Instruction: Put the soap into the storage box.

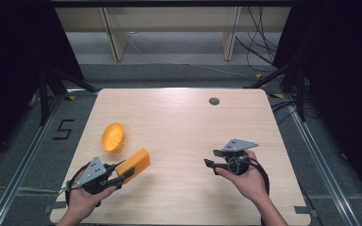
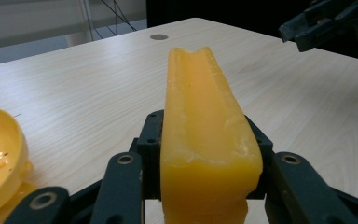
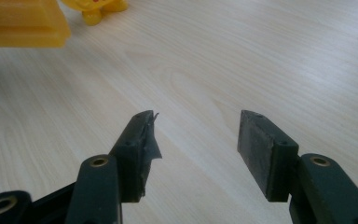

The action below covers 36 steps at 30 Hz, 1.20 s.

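Left hand (image 1: 82, 197) enters from the table's near edge at about 7 o'clock, forearm angled up and slightly right; it holds the left gripper (image 1: 128, 172) nearly level, jaws pointing toward 2 o'clock; jaws clamped on the near end of an orange block (image 1: 135, 163), one pad on each long side; in the left gripper view the block (image 2: 205, 135) runs straight away from the camera, wedged between both pads, its far end sticking out well past them, top face grooved; block is held off the tabletop, at 8 o'clock from table centre.

Orange bowl-like piece (image 1: 112, 137) lies on the wooden table (image 1: 184, 122) just beyond the block, at about 11 o'clock from it, not touching.

Right hand (image 1: 247, 179) comes in from 5 o'clock, palm cupping the right gripper (image 1: 209, 159) from below, wrist bent so the jaws point toward 9 o'clock, at the block; jaws partly spread, nothing between them; in the right gripper view both pads (image 3: 261, 149) hang over bare wood, the left pad's edge frayed; grippers well apart; grey plate (image 1: 238, 144) on top of the right gripper faces up.
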Available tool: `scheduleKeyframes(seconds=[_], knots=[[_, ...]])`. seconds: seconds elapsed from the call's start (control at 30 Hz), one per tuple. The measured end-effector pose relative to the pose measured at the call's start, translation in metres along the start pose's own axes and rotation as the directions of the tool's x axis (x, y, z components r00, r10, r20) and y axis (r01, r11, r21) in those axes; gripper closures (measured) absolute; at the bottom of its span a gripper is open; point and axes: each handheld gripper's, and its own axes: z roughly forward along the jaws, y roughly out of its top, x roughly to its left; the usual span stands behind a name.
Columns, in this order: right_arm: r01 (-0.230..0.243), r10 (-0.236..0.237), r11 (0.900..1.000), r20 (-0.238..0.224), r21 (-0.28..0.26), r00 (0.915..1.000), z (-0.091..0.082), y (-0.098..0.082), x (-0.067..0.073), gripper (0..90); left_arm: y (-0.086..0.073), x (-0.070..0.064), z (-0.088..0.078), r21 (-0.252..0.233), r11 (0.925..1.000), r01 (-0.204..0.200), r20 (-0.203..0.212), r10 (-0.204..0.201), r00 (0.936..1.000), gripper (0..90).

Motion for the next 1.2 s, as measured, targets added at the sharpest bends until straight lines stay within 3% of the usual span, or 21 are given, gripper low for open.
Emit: scheduleKeyframes(seconds=[0.23, 0.53, 0.83, 1.2], knots=[[-0.002, 0.002, 1.000, 0.006, -0.003, 1.0000, 0.000, 0.000, -0.001, 46.9, 0.002, 0.007, -0.001, -0.029, 0.9992, 0.028, -0.065, -0.030, 0.9974, 60.3], [0.003, -0.003, 1.000, 0.003, -0.004, 1.0000, 0.002, -0.001, -0.002, 46.8, 0.006, 0.015, -0.001, -0.048, 0.9976, 0.050, -0.150, -0.056, 0.9870, 60.3], [0.008, -0.008, 1.000, 0.015, -0.012, 0.9999, 0.002, -0.001, -0.001, 46.7, 0.014, 0.027, -0.001, -0.088, 0.9936, 0.071, -0.268, -0.092, 0.9589, 60.3], [0.001, -0.001, 1.000, 0.010, -0.005, 1.0000, 0.003, -0.001, 0.000, 46.6, 0.018, 0.040, 0.000, -0.118, 0.9890, 0.090, -0.343, -0.125, 0.9309, 60.3]])
